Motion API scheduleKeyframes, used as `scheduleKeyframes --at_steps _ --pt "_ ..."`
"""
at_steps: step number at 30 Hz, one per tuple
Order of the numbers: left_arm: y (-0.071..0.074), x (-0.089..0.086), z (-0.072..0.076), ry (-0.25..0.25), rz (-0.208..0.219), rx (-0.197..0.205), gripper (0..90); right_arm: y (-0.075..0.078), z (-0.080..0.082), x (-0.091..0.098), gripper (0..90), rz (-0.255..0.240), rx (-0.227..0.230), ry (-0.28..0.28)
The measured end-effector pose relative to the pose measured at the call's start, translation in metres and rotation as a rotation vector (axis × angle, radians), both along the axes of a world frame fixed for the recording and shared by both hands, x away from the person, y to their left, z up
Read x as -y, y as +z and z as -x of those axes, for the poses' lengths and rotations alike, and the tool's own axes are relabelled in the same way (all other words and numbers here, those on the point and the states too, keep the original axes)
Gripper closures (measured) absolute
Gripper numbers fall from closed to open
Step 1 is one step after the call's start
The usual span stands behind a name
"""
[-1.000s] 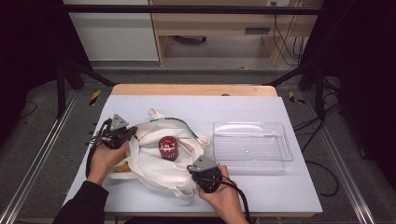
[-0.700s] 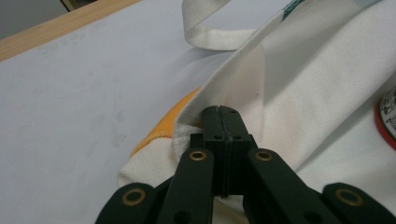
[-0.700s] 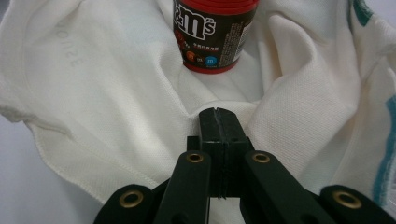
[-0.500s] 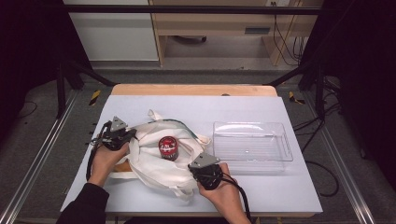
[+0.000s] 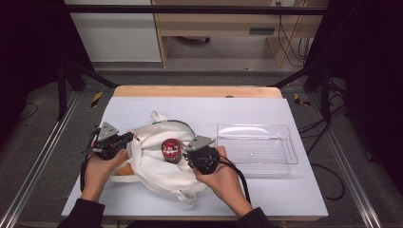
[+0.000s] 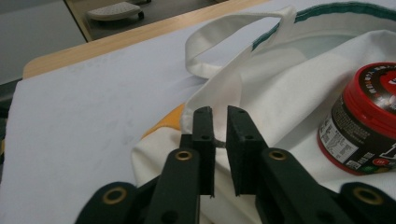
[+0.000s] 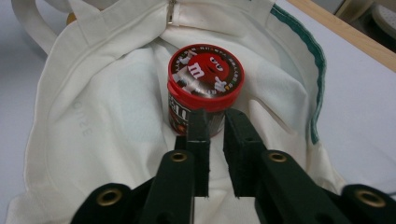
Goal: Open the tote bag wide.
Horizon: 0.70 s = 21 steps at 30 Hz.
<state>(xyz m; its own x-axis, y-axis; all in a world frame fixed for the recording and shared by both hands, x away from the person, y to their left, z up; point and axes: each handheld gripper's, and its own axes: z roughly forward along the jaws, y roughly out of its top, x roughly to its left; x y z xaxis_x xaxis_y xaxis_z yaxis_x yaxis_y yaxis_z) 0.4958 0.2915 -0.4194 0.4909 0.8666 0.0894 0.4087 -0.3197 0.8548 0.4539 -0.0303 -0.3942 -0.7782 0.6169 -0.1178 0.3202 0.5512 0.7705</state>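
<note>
The white cloth bag (image 5: 157, 159) lies crumpled on the table (image 5: 266, 199), and everything sits around it. At its left edge, the left gripper (image 5: 127, 137) has just been opening; its 2 jaws stand slightly apart, with a thin fold of bag cloth in the gap. On the bag's middle stands 1 red-lidded candy jar (image 5: 170, 149). Just right of the jar, the right gripper (image 5: 192, 159) has likewise eased open, nothing between its jaws. Right of the bag lies a clear plastic tray (image 5: 256, 145).

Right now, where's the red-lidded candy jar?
High view: the red-lidded candy jar stands on the white cloth bag, left of the clear plastic tray.
</note>
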Motion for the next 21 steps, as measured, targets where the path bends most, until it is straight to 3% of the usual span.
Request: scheduleKeyframes --at_steps 3,7,12,15,21 --pt "0.001 -0.005 0.005 0.031 0.009 0.004 70.7 0.003 -0.008 -0.008 67.6 0.016 -0.014 0.010" --pt "0.000 -0.008 0.015 0.070 -0.024 0.028 54.7 0.006 -0.019 -0.018 51.5 0.057 -0.026 0.034" --pt "-0.004 -0.016 0.027 0.083 -0.011 0.030 40.3 0.008 -0.034 -0.026 35.3 0.051 -0.036 0.068" --pt "-0.007 -0.019 0.032 0.092 0.010 0.030 32.9 0.006 -0.041 -0.029 30.4 0.065 -0.049 0.092" --pt "-0.013 -0.022 0.043 0.103 -0.005 0.036 23.8 0.005 -0.050 -0.037 21.9 0.065 -0.086 0.121"
